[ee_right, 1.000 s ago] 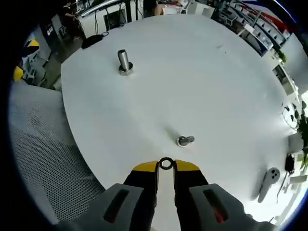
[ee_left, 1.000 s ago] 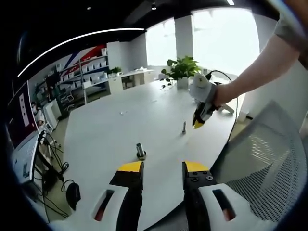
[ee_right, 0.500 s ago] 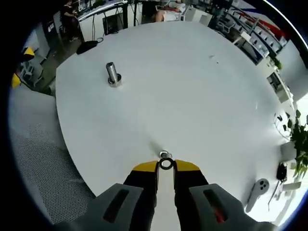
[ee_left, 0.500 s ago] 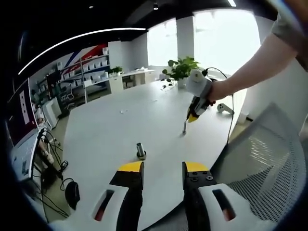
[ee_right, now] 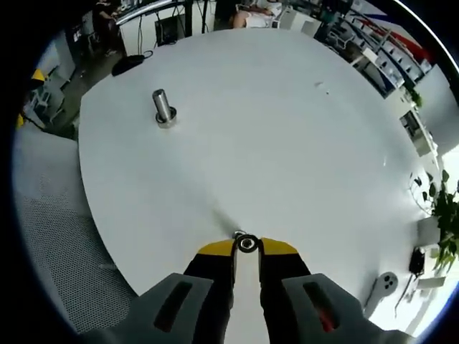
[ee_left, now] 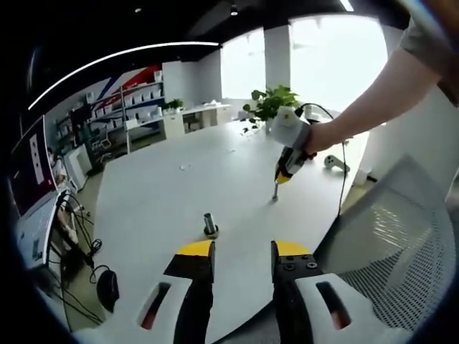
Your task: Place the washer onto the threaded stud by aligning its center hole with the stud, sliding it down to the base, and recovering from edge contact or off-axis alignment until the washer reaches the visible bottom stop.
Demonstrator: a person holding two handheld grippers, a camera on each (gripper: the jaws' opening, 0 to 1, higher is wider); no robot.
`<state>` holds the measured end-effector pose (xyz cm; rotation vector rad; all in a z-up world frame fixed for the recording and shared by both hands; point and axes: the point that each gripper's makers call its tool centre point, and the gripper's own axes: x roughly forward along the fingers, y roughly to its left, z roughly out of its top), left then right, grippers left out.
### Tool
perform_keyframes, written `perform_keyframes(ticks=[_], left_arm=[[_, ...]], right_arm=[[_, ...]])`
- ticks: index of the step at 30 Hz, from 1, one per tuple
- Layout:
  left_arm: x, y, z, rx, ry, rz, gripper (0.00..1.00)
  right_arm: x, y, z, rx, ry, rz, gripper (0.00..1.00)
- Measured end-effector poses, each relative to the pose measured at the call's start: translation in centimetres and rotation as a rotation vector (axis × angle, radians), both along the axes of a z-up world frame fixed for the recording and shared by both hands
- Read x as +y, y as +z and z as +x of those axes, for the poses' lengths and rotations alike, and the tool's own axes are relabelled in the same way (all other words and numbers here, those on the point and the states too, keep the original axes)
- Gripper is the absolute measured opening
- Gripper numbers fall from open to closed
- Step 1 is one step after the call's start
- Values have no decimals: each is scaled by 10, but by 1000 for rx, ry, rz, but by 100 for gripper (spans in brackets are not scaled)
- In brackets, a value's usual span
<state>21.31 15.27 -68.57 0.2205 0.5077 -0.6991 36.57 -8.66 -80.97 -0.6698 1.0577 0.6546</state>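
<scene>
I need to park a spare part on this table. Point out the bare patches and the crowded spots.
The round white table is bare across its wide middle, between the upright grey metal cylinder near one edge and the thin threaded stud. It is crowded right at the stud, where the right gripper holds the small metal washer over it.
</scene>
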Motion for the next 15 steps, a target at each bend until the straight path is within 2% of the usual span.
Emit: perform_keyframes(ticks=[6,15], left_arm=[[3,1,1,0,16,-9,29],[2,1,1,-4,17,-6,29]], right_arm=[[-2,-5,-3,17,7,-10,13],[0,0,-5,12,3,-9,13]])
